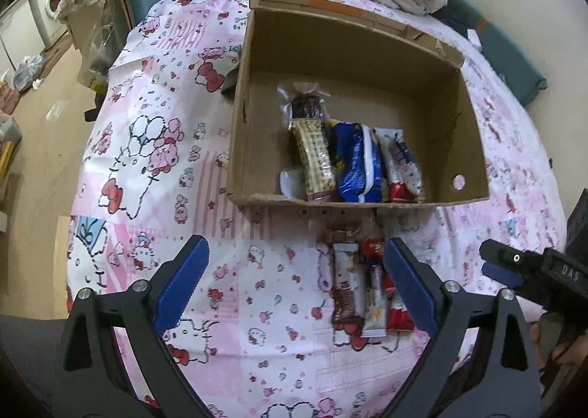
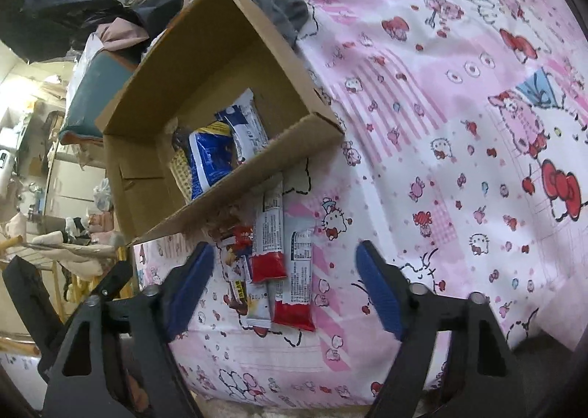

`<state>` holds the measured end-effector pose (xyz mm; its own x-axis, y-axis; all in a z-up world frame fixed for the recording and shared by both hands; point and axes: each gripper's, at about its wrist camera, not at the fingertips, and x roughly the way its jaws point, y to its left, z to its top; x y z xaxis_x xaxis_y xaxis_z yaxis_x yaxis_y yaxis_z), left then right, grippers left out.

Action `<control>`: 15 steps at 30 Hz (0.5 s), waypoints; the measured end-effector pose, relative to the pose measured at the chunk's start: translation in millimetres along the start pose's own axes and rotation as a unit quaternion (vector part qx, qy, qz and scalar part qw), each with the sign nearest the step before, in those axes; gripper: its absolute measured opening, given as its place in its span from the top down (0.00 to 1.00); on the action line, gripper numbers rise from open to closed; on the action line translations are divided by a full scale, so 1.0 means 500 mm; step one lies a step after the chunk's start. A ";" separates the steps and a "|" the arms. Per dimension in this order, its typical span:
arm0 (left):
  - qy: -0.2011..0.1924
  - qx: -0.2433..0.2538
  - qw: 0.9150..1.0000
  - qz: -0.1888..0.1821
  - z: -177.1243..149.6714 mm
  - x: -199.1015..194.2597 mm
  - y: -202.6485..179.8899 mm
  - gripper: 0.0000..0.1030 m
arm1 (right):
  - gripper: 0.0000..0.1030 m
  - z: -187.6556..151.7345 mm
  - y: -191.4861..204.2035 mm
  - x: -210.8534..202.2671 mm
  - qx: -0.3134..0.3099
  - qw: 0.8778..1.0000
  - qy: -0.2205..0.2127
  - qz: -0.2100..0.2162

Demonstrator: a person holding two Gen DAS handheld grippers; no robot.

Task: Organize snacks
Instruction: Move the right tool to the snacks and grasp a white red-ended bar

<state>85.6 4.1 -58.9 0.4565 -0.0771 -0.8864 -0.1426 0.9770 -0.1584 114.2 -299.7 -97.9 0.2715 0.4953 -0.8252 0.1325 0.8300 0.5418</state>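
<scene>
At the right edge of the left wrist view, the black plastic body of the right gripper (image 1: pixel 503 267) bears pale raised letters reading "DAS". Print on the white-and-red snack wrappers (image 2: pixel 299 263) lying on the pink cartoon-print cloth (image 2: pixel 459 124) is too small to read.

Your right gripper (image 2: pixel 284 284) hangs over the pink patterned sheet (image 2: pixel 459 131), jaws apart and gripping nothing. Between its blue pads (image 2: pixel 191 282) lie several snack bars (image 2: pixel 273 234) flat on the sheet, just outside the near wall of the open cardboard box (image 2: pixel 235 194). A blue packet (image 2: pixel 209 157) and a white bar (image 2: pixel 248 124) lie inside the box.
</scene>
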 end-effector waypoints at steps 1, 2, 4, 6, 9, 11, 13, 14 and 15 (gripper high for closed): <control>0.001 0.000 1.000 0.000 0.000 0.001 0.001 0.10 | 0.30 0.000 0.001 0.008 -0.003 1.000 0.009 -0.004; 0.002 0.000 1.000 0.000 0.000 0.002 0.002 0.11 | 0.35 -0.001 0.005 0.017 -0.008 1.000 0.017 -0.009; 0.004 -0.001 1.000 -0.003 0.001 0.003 0.004 0.16 | 0.42 -0.008 0.013 0.045 -0.015 0.999 0.041 -0.017; 0.008 0.001 1.000 -0.001 0.001 0.005 0.004 0.17 | 0.50 -0.017 0.023 0.075 -0.029 0.997 0.066 -0.035; 0.014 -0.002 1.000 0.003 0.000 0.010 0.008 0.18 | 0.50 -0.030 0.041 0.119 -0.055 0.991 0.103 -0.062; 0.019 -0.008 1.000 0.002 0.000 0.013 0.013 0.18 | 0.50 -0.039 0.054 0.141 -0.071 0.988 0.119 -0.071; 0.023 -0.013 1.000 0.002 0.000 0.017 0.017 0.18 | 0.50 -0.043 0.067 0.159 -0.096 0.983 0.121 -0.098; 0.026 -0.014 1.000 0.003 0.000 0.020 0.017 0.18 | 0.50 -0.045 0.071 0.167 -0.108 0.980 0.123 -0.110; 0.029 -0.014 0.999 0.004 -0.001 0.024 0.016 0.18 | 0.50 -0.047 0.075 0.175 -0.119 0.977 0.127 -0.121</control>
<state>89.5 11.1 -70.8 0.4028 -0.0811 -0.9117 -0.1713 0.9718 -0.1621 120.7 -219.0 -153.6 0.0110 0.2989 -0.9542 -0.0691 0.9522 0.2975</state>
